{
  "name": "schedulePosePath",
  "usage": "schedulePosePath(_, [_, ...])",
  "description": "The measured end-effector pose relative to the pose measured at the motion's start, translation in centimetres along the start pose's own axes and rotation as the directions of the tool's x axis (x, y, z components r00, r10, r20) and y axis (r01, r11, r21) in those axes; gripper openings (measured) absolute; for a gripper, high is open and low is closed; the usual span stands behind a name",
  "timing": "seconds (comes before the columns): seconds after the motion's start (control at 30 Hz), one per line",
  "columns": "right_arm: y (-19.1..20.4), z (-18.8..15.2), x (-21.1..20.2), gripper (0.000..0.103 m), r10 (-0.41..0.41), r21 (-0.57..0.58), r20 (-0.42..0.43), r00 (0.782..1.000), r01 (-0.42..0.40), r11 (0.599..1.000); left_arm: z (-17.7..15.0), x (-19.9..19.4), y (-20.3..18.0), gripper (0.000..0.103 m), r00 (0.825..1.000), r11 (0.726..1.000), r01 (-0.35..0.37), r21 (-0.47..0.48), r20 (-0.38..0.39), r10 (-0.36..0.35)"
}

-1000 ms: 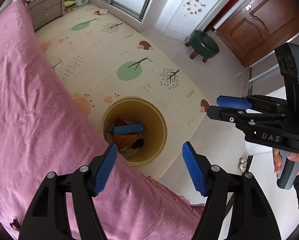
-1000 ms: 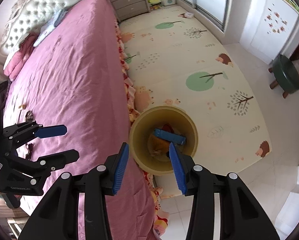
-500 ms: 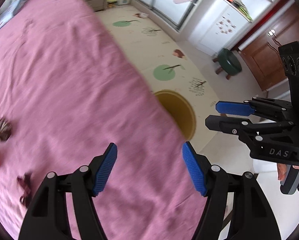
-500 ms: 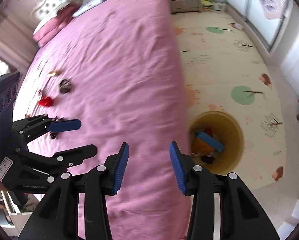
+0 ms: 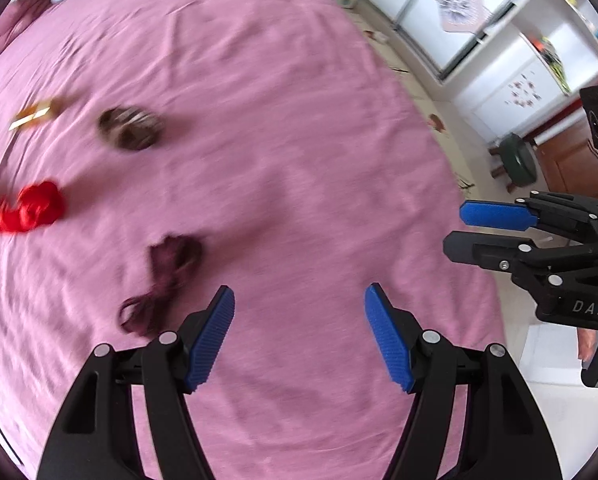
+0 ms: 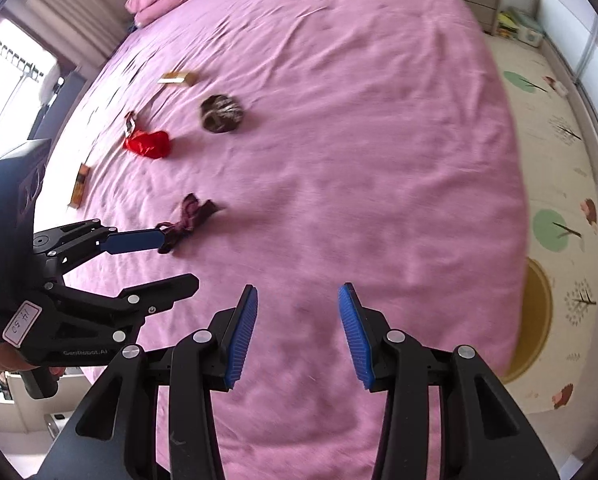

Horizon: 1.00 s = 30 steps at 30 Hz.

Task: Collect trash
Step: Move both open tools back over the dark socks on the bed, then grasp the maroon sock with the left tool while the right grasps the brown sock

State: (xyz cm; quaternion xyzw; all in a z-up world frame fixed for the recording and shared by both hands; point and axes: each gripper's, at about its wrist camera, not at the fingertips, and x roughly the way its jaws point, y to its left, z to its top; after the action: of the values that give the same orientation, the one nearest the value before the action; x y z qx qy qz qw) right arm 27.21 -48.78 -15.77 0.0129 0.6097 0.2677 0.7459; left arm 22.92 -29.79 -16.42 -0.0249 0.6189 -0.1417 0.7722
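Showing the yellow bin (image 6: 533,320), only the right view; both claws (image 5: 299,336) (image 6: 297,334) hover released, empty.

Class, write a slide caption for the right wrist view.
Open right hand-held gripper above pink bed strewn with wrappers.

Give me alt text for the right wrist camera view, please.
The open, empty right gripper points down at a pink bedspread. Scattered trash lies farther up it: a dark purple wrapper, a red wrapper, a brown crumpled ball. The left gripper reaches in from the left; a yellow bin stands on the floor at right.
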Motion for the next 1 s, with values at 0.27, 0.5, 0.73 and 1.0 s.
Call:
schedulePosePath(0.27, [3.7,3.0,4.3,0.042,-0.001,-0.067,-0.041,0.999,-0.002,0.998,-0.2,1.4,6.9,0.068,1.000,0.997,-0.026,-0.075,-0.010,0.025])
schedulePosePath(0.5, [5.1,4.5,6.9,0.042,-0.004,-0.113,-0.072,0.997,-0.004,0.994,0.3,3.5,9.8,0.067,0.999,0.995,-0.026,-0.098,-0.034,0.023])
schedulePosePath(0.73, [5.0,5.8,8.5,0.043,-0.002,-0.113,-0.092,0.996,-0.009,0.994,0.2,6.6,9.6,0.057,0.995,0.998,-0.037,-0.043,-0.090,0.033])
schedulePosePath(1.0, [5.3,7.7,9.8,0.043,-0.002,-0.139,-0.117,0.993,-0.014,0.990,1.4,7.2,11.6,0.024,0.996,0.993,-0.054,-0.108,-0.083,0.045])
